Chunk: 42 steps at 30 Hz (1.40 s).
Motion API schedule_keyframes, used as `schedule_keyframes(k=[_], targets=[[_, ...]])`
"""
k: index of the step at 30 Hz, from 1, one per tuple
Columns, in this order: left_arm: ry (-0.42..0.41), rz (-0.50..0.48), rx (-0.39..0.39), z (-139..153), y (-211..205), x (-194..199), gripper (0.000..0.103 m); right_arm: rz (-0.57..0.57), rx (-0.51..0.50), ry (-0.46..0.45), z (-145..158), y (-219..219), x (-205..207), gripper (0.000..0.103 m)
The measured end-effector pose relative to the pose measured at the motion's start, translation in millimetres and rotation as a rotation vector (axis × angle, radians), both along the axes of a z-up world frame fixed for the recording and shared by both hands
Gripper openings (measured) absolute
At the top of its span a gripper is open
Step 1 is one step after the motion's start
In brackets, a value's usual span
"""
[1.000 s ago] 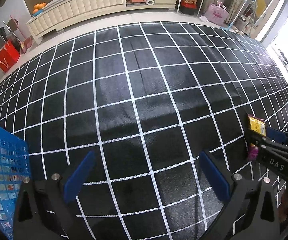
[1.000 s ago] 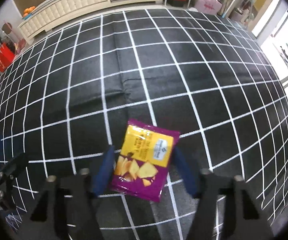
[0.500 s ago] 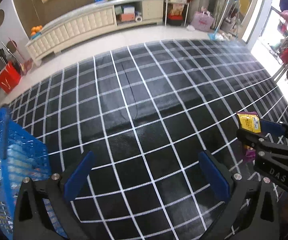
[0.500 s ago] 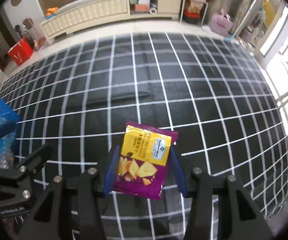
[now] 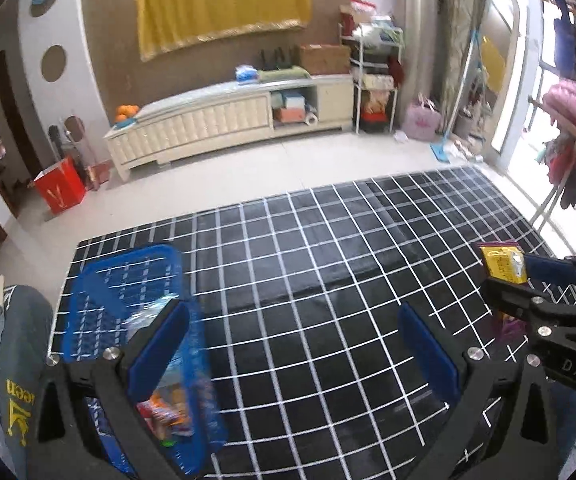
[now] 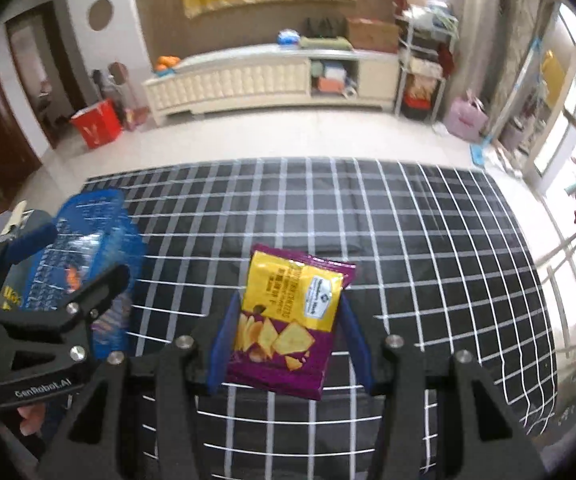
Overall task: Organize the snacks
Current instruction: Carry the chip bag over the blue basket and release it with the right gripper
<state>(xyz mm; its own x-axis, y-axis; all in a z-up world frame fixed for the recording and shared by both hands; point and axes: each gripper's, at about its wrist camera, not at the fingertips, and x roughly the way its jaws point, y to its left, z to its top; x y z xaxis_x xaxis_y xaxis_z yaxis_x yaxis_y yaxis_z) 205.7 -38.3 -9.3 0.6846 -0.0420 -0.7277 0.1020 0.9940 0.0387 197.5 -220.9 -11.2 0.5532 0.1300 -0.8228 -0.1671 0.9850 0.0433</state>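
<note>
The right tool [image 6: 285, 338] is closed partway on a purple and yellow foil packet of chips [image 6: 288, 320], its blue pads pressing the packet's two side edges, and the packet hangs in the air above the black mat with a white grid [image 6: 428, 248] that covers the floor. The left tool [image 5: 294, 350] stands wide open with nothing between its blue pads. To the left, at the mat's edge, sits the blue plastic lattice basket [image 5: 127, 280], which already holds several wrappers, blurred but colourful; the packet is well apart from it. No other snack lies on the visible part of the mat, so this packet looks like the last one, or near it, though the corners below the tools are hidden. What seems left is to carry the packet across to the basket and let it go inside.
</note>
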Motion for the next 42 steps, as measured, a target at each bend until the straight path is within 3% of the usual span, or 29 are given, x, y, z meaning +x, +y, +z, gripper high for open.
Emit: schedule_keyframes(k=[7,16,23,32,42], targets=[[-0.037,0.057,0.023,18.7,55.2,-34.0,0.103,0.117,0.035,-0.023,12.4,55.0,-3.9,0.055],[-0.008,0.188,0.055,23.0,135.0,-60.5,0.103,0.277,0.06,-0.012,7.2,134.9,-12.2,0.055],[0.055,0.252,0.023,-2.0,180.2,-65.2,0.103,0.366,0.045,0.035,-12.2,184.6,-7.3,0.055],[0.135,0.291,0.001,-39.5,223.6,-56.9,0.103,0.397,-0.013,0.13,-57.0,230.5,8.5,0.055],[0.174,0.299,-0.016,-65.0,239.0,-45.8,0.103,0.404,-0.065,0.173,-72.0,242.7,16.5,0.055]])
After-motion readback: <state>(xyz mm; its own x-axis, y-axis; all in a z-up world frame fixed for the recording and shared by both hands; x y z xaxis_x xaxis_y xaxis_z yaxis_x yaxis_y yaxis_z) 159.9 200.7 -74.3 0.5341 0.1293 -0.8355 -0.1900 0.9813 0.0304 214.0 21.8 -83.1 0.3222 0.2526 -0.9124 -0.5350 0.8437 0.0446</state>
